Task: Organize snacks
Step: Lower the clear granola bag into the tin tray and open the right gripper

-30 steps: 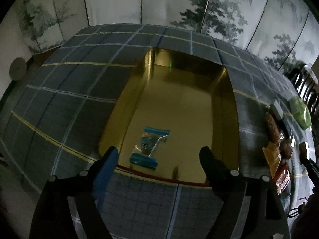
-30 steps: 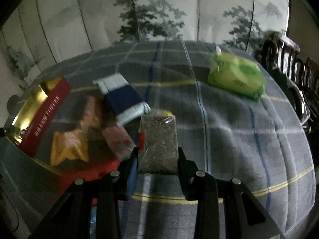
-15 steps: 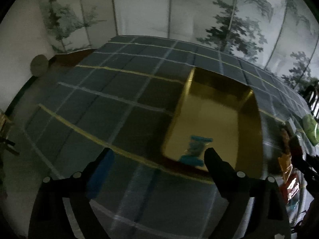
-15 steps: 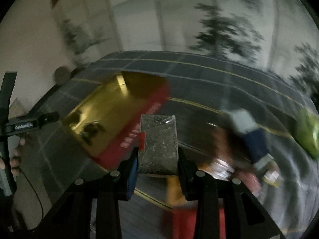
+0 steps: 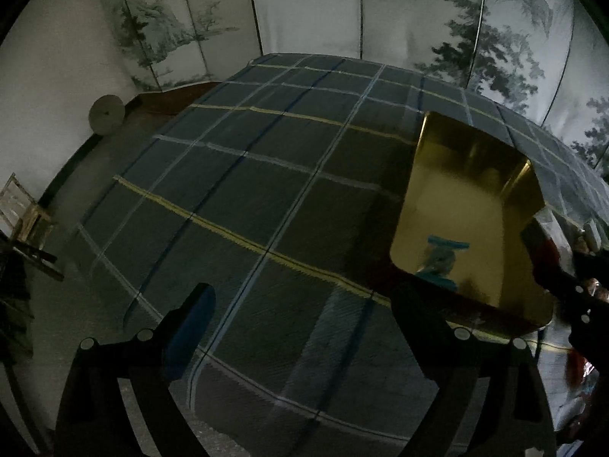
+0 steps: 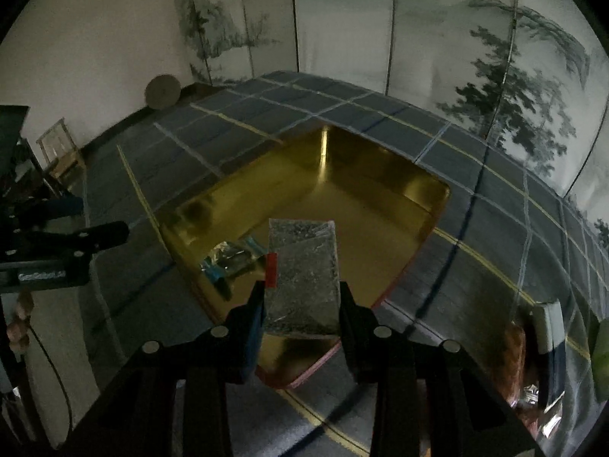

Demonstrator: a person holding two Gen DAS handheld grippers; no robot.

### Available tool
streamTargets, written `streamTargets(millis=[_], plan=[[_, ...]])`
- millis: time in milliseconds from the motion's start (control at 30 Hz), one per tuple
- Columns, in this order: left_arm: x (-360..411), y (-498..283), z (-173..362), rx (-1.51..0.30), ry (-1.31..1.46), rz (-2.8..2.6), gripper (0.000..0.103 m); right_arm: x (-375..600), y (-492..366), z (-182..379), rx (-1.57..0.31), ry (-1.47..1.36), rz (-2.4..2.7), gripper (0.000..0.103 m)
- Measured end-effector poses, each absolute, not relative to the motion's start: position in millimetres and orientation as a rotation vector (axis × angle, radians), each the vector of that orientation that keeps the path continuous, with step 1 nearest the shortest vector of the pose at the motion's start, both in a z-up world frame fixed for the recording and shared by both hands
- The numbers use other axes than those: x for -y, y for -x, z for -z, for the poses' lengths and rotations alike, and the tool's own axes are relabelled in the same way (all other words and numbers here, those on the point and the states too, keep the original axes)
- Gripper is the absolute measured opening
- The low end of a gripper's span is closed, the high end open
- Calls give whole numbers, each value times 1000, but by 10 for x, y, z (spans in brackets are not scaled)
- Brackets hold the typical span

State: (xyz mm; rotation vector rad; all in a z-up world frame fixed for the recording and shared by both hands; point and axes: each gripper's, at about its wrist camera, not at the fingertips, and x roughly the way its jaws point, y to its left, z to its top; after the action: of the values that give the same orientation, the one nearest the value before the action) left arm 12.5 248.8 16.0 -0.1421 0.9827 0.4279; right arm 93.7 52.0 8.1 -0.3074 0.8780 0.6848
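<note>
I saw a plaid-covered worktop [image 5: 266, 198] before a painted screen [image 6: 437, 57]. The gold tin [image 6: 365, 205] held a blue packet [image 6: 228, 259]. My right fingers [image 6: 302, 304] clamped a grey pouch [image 6: 302, 278] above it; my left fingers [image 5: 300, 304] gaped, empty.

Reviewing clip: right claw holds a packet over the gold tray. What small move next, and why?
Probably lower and release: the right claw grips the packet above the tray, beside the blue snack already inside.
</note>
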Motion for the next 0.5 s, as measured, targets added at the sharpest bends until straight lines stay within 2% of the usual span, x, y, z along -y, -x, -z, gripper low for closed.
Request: streamTargets(millis=[500], plan=[[-2464,-139,-64,-1005,129,-429,92,-685,-995,120,-906,368,-664,35]])
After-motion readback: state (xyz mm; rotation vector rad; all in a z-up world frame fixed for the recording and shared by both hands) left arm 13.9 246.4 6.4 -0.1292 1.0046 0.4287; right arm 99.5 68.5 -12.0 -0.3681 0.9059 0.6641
